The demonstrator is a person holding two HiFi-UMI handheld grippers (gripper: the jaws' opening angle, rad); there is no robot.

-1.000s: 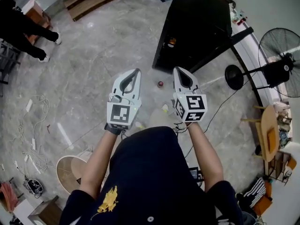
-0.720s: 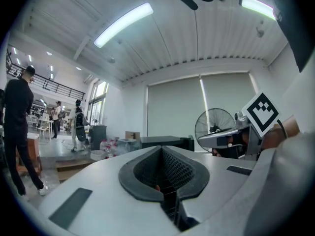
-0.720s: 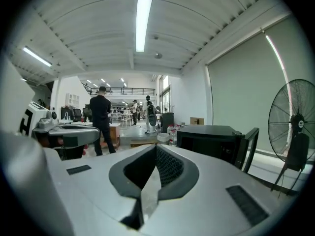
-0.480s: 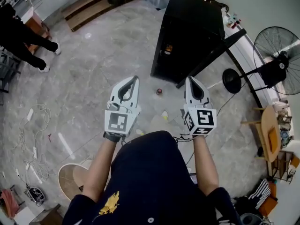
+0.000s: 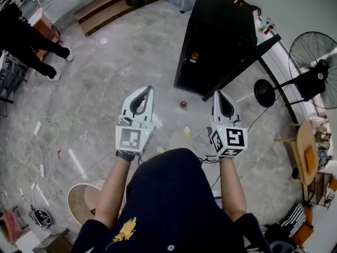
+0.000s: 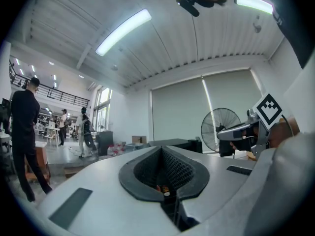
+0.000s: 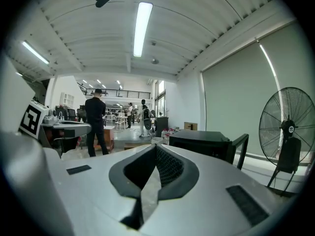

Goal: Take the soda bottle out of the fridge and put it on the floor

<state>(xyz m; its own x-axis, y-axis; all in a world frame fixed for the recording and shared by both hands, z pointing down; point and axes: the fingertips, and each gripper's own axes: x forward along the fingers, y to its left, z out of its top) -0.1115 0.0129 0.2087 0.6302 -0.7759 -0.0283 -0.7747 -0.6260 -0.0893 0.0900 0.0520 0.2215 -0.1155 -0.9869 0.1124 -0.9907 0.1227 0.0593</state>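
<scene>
Across the floor, past the open fridge and the left gripper and right gripper, fingers pressed together on nothing, spot what seems the red-capped soda bottle standing near the fridge: probably light, stiff, slippery, best gripped mid-body.

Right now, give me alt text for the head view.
A person holds the left tool and right tool, both shut and empty, over a marble floor. Ahead, a small bottle stands before a black fridge with its door open.

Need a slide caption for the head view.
Left gripper and right gripper, shut and empty, face the open fridge; bottle stands on the floor.
</scene>
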